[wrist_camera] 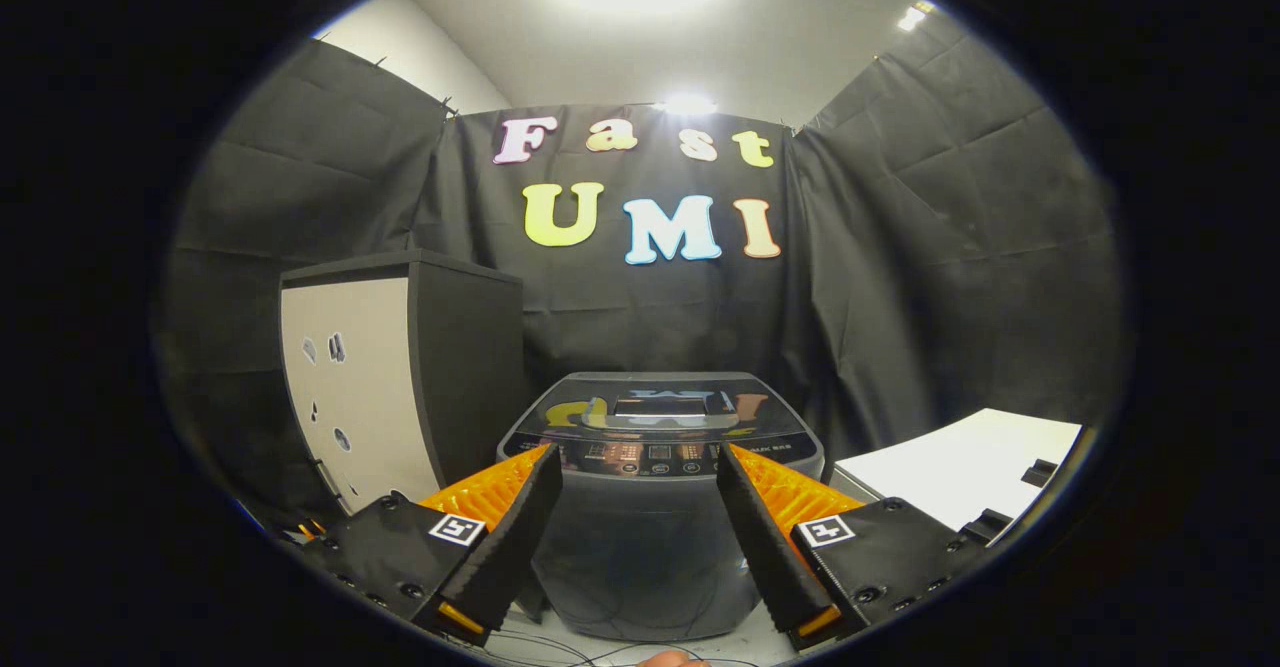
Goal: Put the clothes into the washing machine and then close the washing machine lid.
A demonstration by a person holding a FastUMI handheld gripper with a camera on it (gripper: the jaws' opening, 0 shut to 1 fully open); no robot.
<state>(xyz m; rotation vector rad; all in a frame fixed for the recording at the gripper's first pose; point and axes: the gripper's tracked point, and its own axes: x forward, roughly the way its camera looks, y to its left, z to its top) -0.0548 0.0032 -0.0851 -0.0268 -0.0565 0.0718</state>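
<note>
The claw [640,487] hangs wide open with nothing held, its two fingers splayed to either side of a top-loading washing machine [645,547] that stands straight ahead at twelve o'clock, beyond the fingertips and not touching them. The machine's lid [660,405] lies flat and appears closed, its glossy dark top throwing back reflections, with a strip of control buttons [655,455] along the front edge nearest the claw. At about ten o'clock from the machine stands a tall cabinet [390,387], pale on its front face with a few small stickers; at about three o'clock a white counter [960,467] reaches in, and some thin cables trail over the floor at the machine's foot. The clothes cannot be made out anywhere ahead, so their place is unknown. By judgement, fabric will be light, limp and prone to drape or slip, so a pinch on a bunched fold near the middle should hold best. The lid looks rigid and smooth; its front lip seems the sensible place to hook or push, since a glossy surface gives the fingers little grip.
</note>
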